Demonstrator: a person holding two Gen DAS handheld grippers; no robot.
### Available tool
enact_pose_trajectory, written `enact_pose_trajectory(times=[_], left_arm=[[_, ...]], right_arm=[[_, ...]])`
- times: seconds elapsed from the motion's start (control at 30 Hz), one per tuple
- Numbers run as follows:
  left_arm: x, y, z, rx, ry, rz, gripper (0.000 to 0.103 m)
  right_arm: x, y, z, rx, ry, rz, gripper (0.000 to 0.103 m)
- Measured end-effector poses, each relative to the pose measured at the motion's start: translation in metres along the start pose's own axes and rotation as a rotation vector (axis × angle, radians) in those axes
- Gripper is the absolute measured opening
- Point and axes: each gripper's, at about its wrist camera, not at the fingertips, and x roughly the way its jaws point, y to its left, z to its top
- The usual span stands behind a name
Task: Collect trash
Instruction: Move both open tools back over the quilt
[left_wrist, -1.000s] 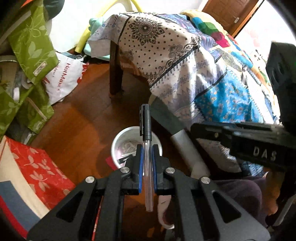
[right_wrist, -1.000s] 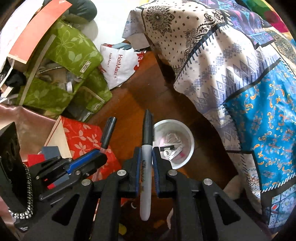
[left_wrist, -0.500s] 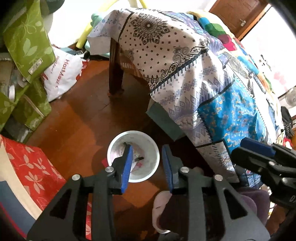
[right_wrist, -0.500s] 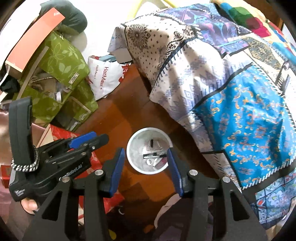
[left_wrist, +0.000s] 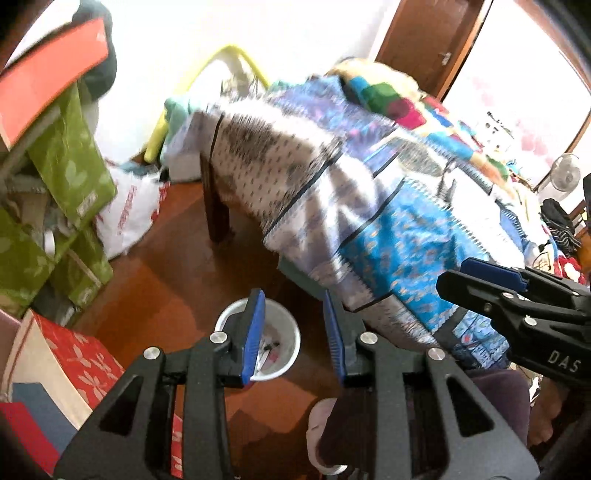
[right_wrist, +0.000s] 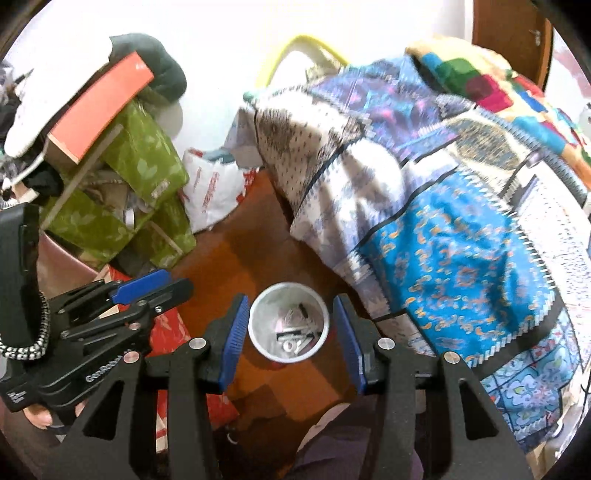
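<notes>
White plastic marks the bin (right_wrist: 288, 328), which is seen standing on the wooden floor (right_wrist: 236, 254) just beside the draped bed (right_wrist: 443, 236), directly below both grippers. Inside it, dark pen-like sticks and pale scraps are seen lying loose at the bottom; what each scrap is cannot be told. The right gripper (right_wrist: 290, 336) is held above the bin with its jaws apart and nothing between them, the rim being framed in the gap. The left gripper (left_wrist: 293, 334) is likewise held over the floor with its jaws apart and empty, the bin (left_wrist: 275, 341) showing partly behind its left jaw. Both pairs of jaws have just been opening, and no object is gripped by either. The left gripper is also seen from the right wrist view at the lower left, held in a hand whose fingers (right_wrist: 38, 417) are partly visible. By this showing, one round of collecting is judged done: the trash in question is in the bin and both tools are free. What is left is harder to judge. Green bags (right_wrist: 147, 166), a white shopping bag (right_wrist: 210, 192) and a red patterned bag (left_wrist: 70, 354) are piled along the wall, but whether any of it counts as trash cannot be told. The bed cover is blurred in both views, and no loose litter is made out on it or on the open floor.
</notes>
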Motion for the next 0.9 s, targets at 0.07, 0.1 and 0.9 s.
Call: enact_pose_trajectory(times=[0.07, 0.1, 0.9], left_arm=[[-0.016, -0.014, 0.006, 0.030, -0.044, 0.003, 0.031], [-0.022, -0.019, 0.008, 0.042, -0.059, 0.001, 0.031], [-0.006, -0.218, 0.064, 0.325, -0.141, -0.185, 0.040]], right_arm=[[-0.017, -0.004, 0.000, 0.006, -0.044, -0.004, 0.044], [-0.023, -0.005, -0.001, 0.008, -0.059, -0.006, 0.044], [-0.143, -0.155, -0.021, 0.201, -0.322, -0.165, 0.045]])
